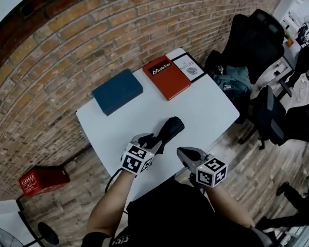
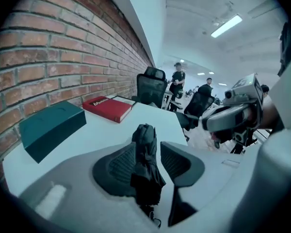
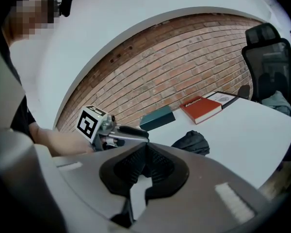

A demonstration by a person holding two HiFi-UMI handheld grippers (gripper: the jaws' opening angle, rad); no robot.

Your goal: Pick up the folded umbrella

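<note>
On one white table, from left: one blue box, one red book, one white booklet. Nearer the front edge, one umbrella: black, folded short, cloth bunched, long axis slanting away to the right. Two grippers: left gripper with jaws apart astride the umbrella's near end; right gripper with jaws together, empty.

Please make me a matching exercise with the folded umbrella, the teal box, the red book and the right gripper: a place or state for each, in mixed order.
1. folded umbrella
2. teal box
3. red book
4. right gripper

A. jaws together, nothing in them
B. beside the white booklet
C. between the left gripper's open jaws
D. left of the red book in the head view

Pairs: 1-C, 2-D, 3-B, 4-A
</note>
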